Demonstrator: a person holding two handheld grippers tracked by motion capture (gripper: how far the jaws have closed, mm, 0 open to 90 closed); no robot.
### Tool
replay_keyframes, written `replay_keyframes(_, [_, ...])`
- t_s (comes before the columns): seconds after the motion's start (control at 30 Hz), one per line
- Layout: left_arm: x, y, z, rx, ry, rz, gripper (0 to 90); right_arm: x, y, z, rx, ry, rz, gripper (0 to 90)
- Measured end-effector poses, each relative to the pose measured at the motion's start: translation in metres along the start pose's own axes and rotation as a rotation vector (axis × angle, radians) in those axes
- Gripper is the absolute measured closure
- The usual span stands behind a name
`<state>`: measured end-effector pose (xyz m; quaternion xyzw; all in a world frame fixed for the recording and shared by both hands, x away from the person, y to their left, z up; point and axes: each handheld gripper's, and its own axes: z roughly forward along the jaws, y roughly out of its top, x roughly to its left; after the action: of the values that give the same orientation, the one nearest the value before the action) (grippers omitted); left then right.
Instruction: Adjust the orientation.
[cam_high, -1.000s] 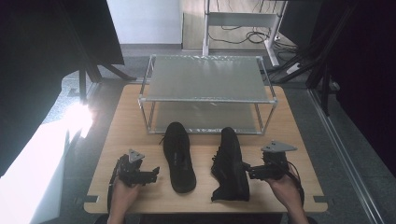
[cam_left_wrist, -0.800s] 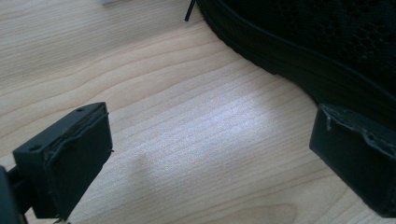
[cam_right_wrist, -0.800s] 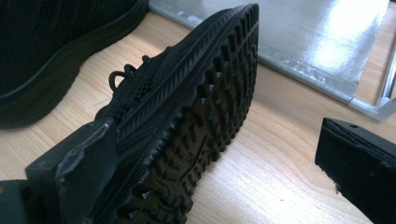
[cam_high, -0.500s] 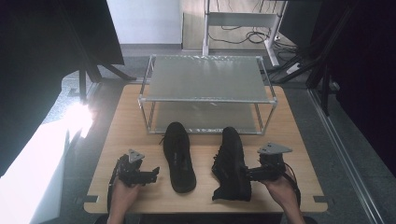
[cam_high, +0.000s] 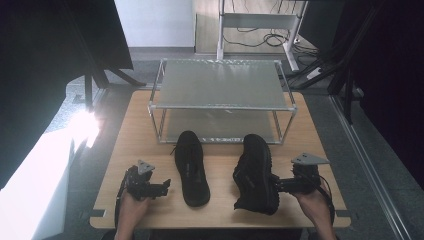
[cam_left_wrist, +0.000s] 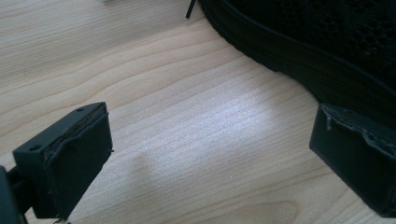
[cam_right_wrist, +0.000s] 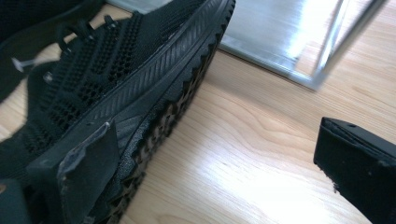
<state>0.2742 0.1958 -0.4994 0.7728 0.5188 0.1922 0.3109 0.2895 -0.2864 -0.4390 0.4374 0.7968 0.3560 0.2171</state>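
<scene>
Wooden table (cam_high: 130, 145) with shoes and rack

Two black shoes (cam_high: 191, 167) (cam_high: 256, 172) lie before a metal two-tier rack (cam_high: 220, 82).

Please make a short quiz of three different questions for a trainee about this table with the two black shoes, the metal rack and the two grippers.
1. True or false: the left gripper is shut on the left shoe.
2. Which shoe is tipped on its side? A) the left shoe B) the right shoe
3. Fill in: the two-shelf rack stands ___ the shoes, on the far side from the person.

Key
1. False: its jaws stand open over bare table, beside the shoe's sole.
2. B: the right gripper view shows its tread, one open jaw of the right gripper against the sole.
3. behind
</scene>
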Motion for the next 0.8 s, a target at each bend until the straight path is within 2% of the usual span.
replay_keyframes(0.23, [0.0,0.0,0.001,0.003,-0.001,0.0,0.0,-0.014,-0.011,-0.006,0.013,-0.047,0.02,4.4])
replay_keyframes(0.53, [-0.001,0.0,0.002,0.005,-0.004,0.002,0.0,-0.032,-0.023,-0.003,0.046,-0.063,0.071,8.8])
replay_keyframes(0.7, [-0.001,0.0,0.002,0.004,-0.007,0.0,0.0,-0.04,-0.033,0.006,0.117,-0.095,0.062,11.3])
replay_keyframes(0.8, [-0.001,0.0,0.001,0.008,-0.008,0.002,0.0,-0.048,-0.041,0.012,0.136,-0.067,0.103,8.3])
